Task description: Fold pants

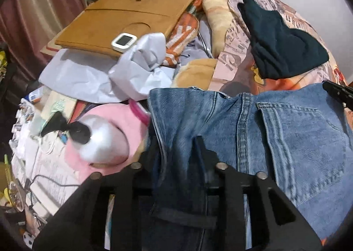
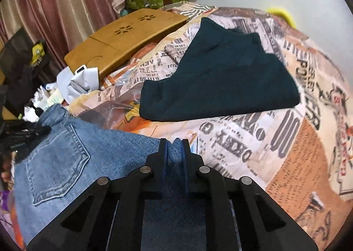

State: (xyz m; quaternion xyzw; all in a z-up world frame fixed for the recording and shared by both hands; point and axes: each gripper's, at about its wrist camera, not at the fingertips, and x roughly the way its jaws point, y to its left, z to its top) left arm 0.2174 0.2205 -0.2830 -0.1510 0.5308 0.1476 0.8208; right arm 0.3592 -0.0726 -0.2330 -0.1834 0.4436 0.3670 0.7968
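Both grippers have denim: our right gripper (image 2: pixel 175 147) pinches the jeans (image 2: pixel 66 158) at their right edge, our left gripper (image 1: pixel 176 147) clamps a fold. Jeans lie crosswise between them, waistband ahead on the bed (image 2: pixel 286 140).

The blue jeans (image 1: pixel 275 132) lie spread back-side up, pocket showing, on the newspaper-print bedspread (image 2: pixel 253 140), just in front of the folded dark green garment (image 2: pixel 220 79), waistband edges bunched up.
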